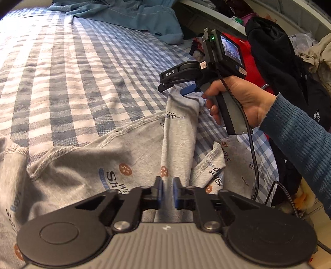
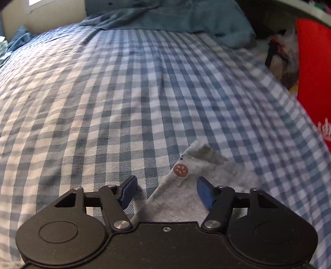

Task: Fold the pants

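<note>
The pants (image 1: 82, 165) — soft grey knit cotton printed with small orange cookie dots and dark lettering — lie spread across the near end of the blue-and-white checked bedsheet (image 1: 72, 72), with overlocked seams showing, which suggests they may be inside out. One narrow leg (image 1: 180, 128) runs away from the main body of the pants towards the right gripper (image 1: 186, 89), which a hand (image 1: 240, 101) in a blue ribbed sleeve holds just above the leg's far end. In the right wrist view that gripper (image 2: 166, 193) stands released, its blue pads (image 2: 129, 191) well apart, with the leg's grey tip (image 2: 194, 175) lying between and just beyond them. The left gripper (image 1: 167, 194) is nearly closed, pads close together over a raised ridge of the grey cloth near the pants' middle; whether it truly pinches the fabric cannot be told.

The cloth looks light, limp and stretchy, so it will likely sag and crease rather than hold any shape — not fragile, not slippery on the cotton sheet. A good hold, by this judgement, is at a stitched hem or the leg end, where the thicker seam gives the pads something to bite. Beyond the pants, a rumpled teal garment (image 1: 128, 14) lies at the sheet's far end.
</note>
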Motion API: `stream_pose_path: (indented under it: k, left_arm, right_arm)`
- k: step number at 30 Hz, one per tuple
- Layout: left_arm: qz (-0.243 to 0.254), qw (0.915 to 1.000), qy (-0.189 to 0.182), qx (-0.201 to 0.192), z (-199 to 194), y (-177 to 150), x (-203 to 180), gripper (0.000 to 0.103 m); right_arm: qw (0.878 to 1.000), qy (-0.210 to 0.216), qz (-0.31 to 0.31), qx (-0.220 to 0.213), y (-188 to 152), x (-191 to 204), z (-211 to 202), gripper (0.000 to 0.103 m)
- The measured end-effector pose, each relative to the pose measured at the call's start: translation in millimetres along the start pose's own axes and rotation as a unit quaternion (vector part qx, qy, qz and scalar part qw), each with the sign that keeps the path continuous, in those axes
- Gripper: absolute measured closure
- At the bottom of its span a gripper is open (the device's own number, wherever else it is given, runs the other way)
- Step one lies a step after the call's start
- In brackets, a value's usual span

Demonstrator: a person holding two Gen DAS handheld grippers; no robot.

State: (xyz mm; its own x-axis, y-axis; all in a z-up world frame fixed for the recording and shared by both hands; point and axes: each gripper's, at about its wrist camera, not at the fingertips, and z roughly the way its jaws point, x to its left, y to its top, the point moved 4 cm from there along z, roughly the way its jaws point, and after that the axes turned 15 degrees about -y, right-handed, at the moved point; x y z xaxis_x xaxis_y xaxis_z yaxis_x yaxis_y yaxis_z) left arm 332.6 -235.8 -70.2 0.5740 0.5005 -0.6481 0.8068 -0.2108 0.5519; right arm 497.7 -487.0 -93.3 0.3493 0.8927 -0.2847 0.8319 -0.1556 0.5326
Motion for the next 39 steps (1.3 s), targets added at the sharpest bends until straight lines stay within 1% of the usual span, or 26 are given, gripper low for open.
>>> stream_pose_path:
  k: [1,2,3,4,6,8,10,12,14,17,19,21,23,25,29,31,33,35,38,39]
  left_arm:
    - [-0.003,1.0,0.001,-0.002,-0.6,0.7,-0.6,0.099]
    - [-0.005,1.0,0.004,-0.004,-1.8,1.3,-1.6,0.1]
    - [-0.003,1.0,0.006,-0.006,-2.6,2.0,-3.1,0.101]
    - [0.0,0.9999,0.009,-0.008,-3.2,2.3,-4.7,0.102]
    - [0.011,0.9997,0.015,-0.016,-6.6,3.2,-10.2,0.102]
    - [0.023,0.9992,0.023,-0.025,-10.3,4.4,-16.2,0.102]
    - [0.038,0.9983,0.03,-0.032,-14.7,6.2,-23.7,0.102]
    - [0.059,0.9969,0.034,-0.039,-22.5,8.4,-35.5,0.102]
    - [0.087,0.9944,0.039,-0.046,-29.8,9.8,-50.0,0.102]
    - [0.141,0.9878,0.046,-0.048,-39.5,6.1,-73.2,0.102]
    - [0.165,0.9844,0.05,-0.035,-40.4,0.9,-85.4,0.102]
    - [0.186,0.9811,0.051,-0.019,-38.9,-7.0,-97.6,0.102]
    - [0.203,0.9778,0.054,-0.003,-35.8,-17.0,-105.5,0.102]
    - [0.215,0.9751,0.055,0.011,-29.6,-28.2,-109.8,0.102]
    - [0.229,0.9707,0.063,0.038,-17.0,-48.0,-113.5,0.102]
    - [0.235,0.9685,0.068,0.048,-13.3,-56.0,-113.5,0.102]
    - [0.247,0.9647,0.075,0.053,-13.0,-62.6,-113.6,0.102]
    - [0.254,0.9622,0.08,0.056,-11.5,-65.9,-114.3,0.102]
    - [0.257,0.9609,0.084,0.06,-11.0,-69.1,-115.0,0.102]
    - [0.257,0.9609,0.084,0.061,-11.0,-69.3,-115.1,0.102]
  right_arm:
    - [1.0,-0.002,0.003,-0.003,-0.5,-0.7,-0.6,0.043]
    - [1.0,-0.005,0.006,-0.007,-0.9,-2.3,-1.7,0.056]
    - [1.0,-0.006,0.013,-0.01,-1.7,-5.4,-2.7,0.078]
    - [1.0,-0.007,0.022,-0.011,-1.2,-9.3,-2.9,0.089]
    - [0.999,0.013,0.05,-0.015,0.8,-19.2,-4.7,0.102]
    - [0.996,0.027,0.077,-0.028,1.2,-32.1,-12.1,0.103]
    - [0.992,0.048,0.102,-0.058,5.1,-50.9,-29.3,0.103]
    - [0.987,0.063,0.122,-0.088,7.3,-72.1,-52.1,0.103]
    - [0.978,0.083,0.146,-0.122,4.3,-99.2,-84.1,0.103]
    - [0.965,0.102,0.171,-0.171,-11.9,-141.5,-133.7,0.103]
    - [0.959,0.112,0.182,-0.186,-29.1,-166.2,-159.3,0.103]
    - [0.956,0.114,0.192,-0.191,-52.6,-187.1,-176.5,0.103]
    - [0.956,0.108,0.197,-0.189,-80.6,-203.7,-183.3,0.103]
    - [0.956,0.104,0.209,-0.175,-113.2,-216.7,-178.2,0.103]
    - [0.961,0.085,0.227,-0.134,-178.1,-227.6,-149.9,0.103]
    - [0.957,0.092,0.257,-0.102,-207.5,-231.8,-132.4,0.103]
    - [0.954,0.098,0.271,-0.083,-226.9,-233.6,-121.2,0.103]
    - [0.951,0.11,0.28,-0.075,-242.0,-235.3,-116.2,0.103]
    - [0.947,0.121,0.29,-0.069,-251.6,-236.3,-114.1,0.09]
    - [0.946,0.123,0.293,-0.068,-252.2,-236.6,-113.7,0.089]
